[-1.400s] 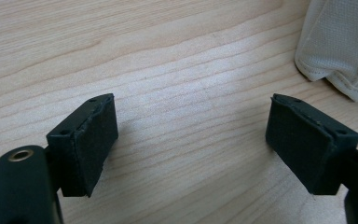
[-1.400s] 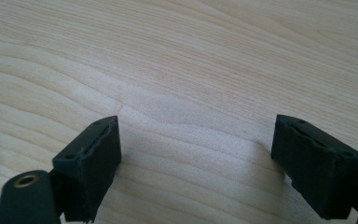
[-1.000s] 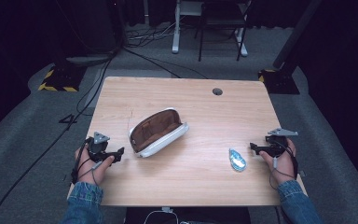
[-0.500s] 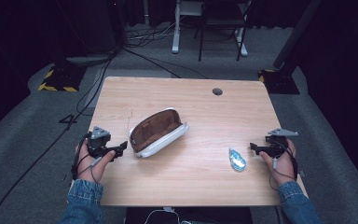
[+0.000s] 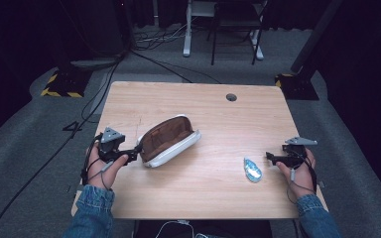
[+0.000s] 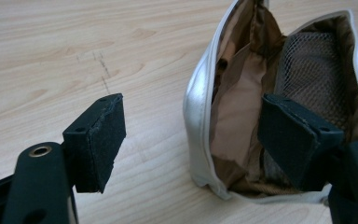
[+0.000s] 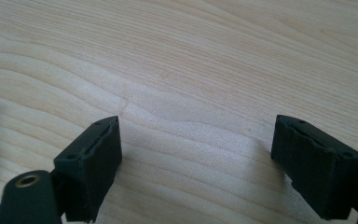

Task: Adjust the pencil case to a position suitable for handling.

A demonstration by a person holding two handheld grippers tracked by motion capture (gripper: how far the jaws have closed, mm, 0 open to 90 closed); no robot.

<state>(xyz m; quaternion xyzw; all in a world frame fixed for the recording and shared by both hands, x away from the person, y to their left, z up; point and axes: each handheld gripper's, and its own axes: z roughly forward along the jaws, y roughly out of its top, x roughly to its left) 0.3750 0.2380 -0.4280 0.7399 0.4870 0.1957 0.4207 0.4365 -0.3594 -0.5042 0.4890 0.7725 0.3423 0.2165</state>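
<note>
Your left gripper [image 5: 133,154] sits at the table's [image 5: 213,198] left edge, held about level in your fist, nose pointing right at the near end of the pouch [image 5: 169,140]. Its jaws are spread wide and pinching nothing: in the left gripper view one pad [image 6: 101,140] hangs over bare wood, the other pad [image 6: 294,137] sits in front of the pouch's open mouth, and the silver side wall runs between them without either pad pressing on it. Your right gripper [image 5: 269,157] is over by the right edge, also roughly level, pointing left toward the packet [image 5: 252,169], which lies just beside its tips but apart from them. Its jaws stand wide apart too, with nothing but wood grain between them in the right gripper view. Both your forearms come in from the bottom in denim sleeves. The pouch lies slantwise a bit left of the table's middle, unzipped and gaping. It's a soft, long oval thing: smooth, shiny silvery-white skin outside, crinkly brown fabric lining inside, plus a dark mesh pocket [image 6: 317,70] on one inner wall. The packet is small, flat and pale blue-green, kind of glossy; too small to tell more. The table is light wood with wavy grain, and there's a round cable hole [image 5: 231,97] near its far edge.
</note>
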